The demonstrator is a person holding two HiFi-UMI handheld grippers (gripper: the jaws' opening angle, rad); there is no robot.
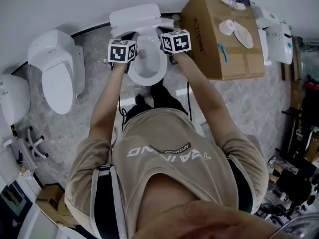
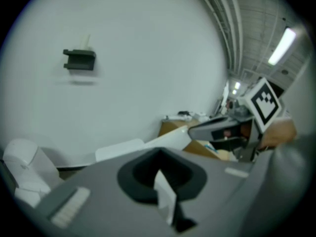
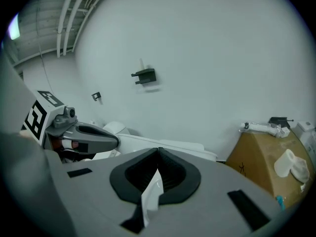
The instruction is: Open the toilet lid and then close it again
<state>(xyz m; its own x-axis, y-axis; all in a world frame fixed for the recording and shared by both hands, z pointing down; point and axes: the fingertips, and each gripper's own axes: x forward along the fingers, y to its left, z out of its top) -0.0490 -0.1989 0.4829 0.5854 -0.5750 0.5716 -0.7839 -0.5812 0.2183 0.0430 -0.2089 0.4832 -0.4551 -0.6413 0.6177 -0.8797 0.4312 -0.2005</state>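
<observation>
Nearest the head camera, a tan shirt (image 1: 169,153) is seen from above, with both forearms extended forward over a grey mottled floor (image 1: 84,118).

At the ends of the arms, the left gripper (image 1: 125,40) and the right gripper (image 1: 167,34) are positioned at either side of the rear of the toilet bowl (image 1: 147,63), each with its marker cube facing up. The bowl is exposed, with the seat ring lying down around it.

In the left gripper view the jaws are drawn close together, and a thin white edge (image 2: 165,197) is pinched between the black pads. The same is recorded in the right gripper view, where a matching white edge (image 3: 151,195) is clamped between nearly closed pads. This edge is read as the rim of the toilet lid (image 1: 135,18), which is raised at the back of the bowl, just in front of the wall, and is held at its left and right sides.

To the left, a second toilet (image 1: 57,78) is noted with its lid down, well apart from the grippers. To the right, a cardboard box (image 1: 219,39) stands just beside the open toilet, with white items lying on top.

Furthest back, a plain white wall (image 3: 207,58) is seen, with a small black bracket (image 3: 144,76) fixed to it.
</observation>
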